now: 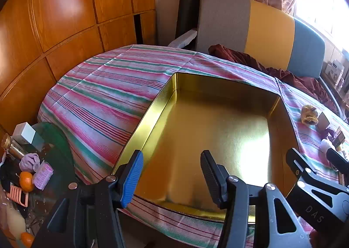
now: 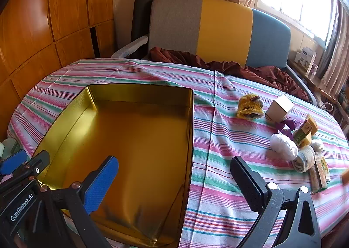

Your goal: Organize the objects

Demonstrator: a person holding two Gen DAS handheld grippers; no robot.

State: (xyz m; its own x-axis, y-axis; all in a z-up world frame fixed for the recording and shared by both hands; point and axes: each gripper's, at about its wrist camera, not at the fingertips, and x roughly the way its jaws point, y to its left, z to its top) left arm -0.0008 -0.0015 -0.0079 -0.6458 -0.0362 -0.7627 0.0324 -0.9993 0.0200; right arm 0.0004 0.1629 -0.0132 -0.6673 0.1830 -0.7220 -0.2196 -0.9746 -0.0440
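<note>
An empty gold tin [image 1: 152,115] [image 2: 139,92] stands open on the striped tablecloth [image 2: 218,160]. My left gripper [image 1: 171,153] hovers over its near left corner, open with nothing between the fingers; the blue pad [image 1: 134,174] is by the left wall. My right gripper [image 2: 173,159] is wide open astride the tin's right wall, holding nothing. To the right lie a yellow knitted piece [image 2: 249,106], a small cardboard box [image 2: 279,108], a white wrapped ball [image 2: 283,145], a green-and-yellow packet [image 2: 305,131] and a rolled grey cloth [image 2: 304,159].
A grey, yellow and blue sofa back [image 2: 224,28] with a maroon cloth [image 2: 240,67] stands behind the table. Wooden cupboard doors [image 1: 65,19] line the left. A low glass side table [image 1: 56,139] at the left holds tangerines [image 1: 26,181], a pink roller and bottles.
</note>
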